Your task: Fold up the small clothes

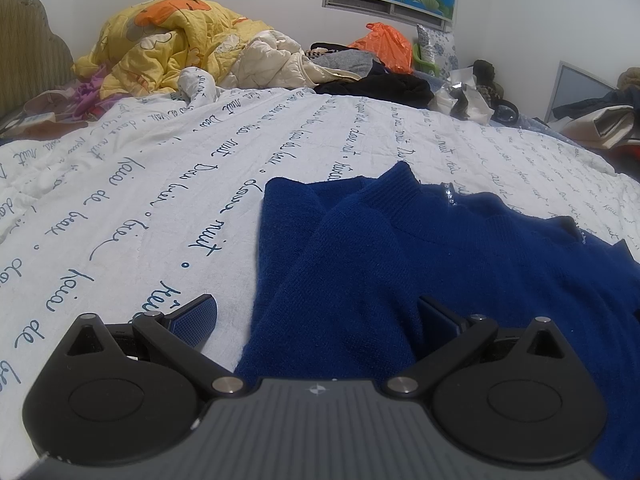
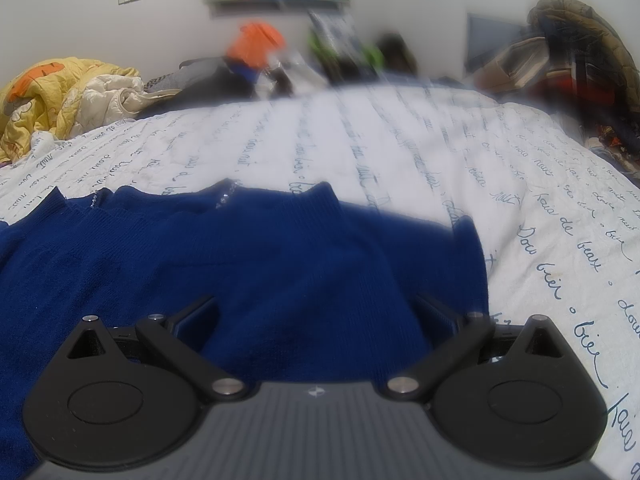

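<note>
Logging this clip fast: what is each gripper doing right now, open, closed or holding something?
Left gripper: open, fingers spread over the blue sweater's left edge, holding nothing.
Right gripper: open above the sweater's right side, holding nothing.

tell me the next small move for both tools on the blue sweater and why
Probably close both tools on the hem nearest them. The left tool and right tool are both open, each low over the blue sweater, which lies flat on the bedsheet with its side parts seemingly already folded inward. Gripping that edge would let it be lifted toward the collar.
</note>
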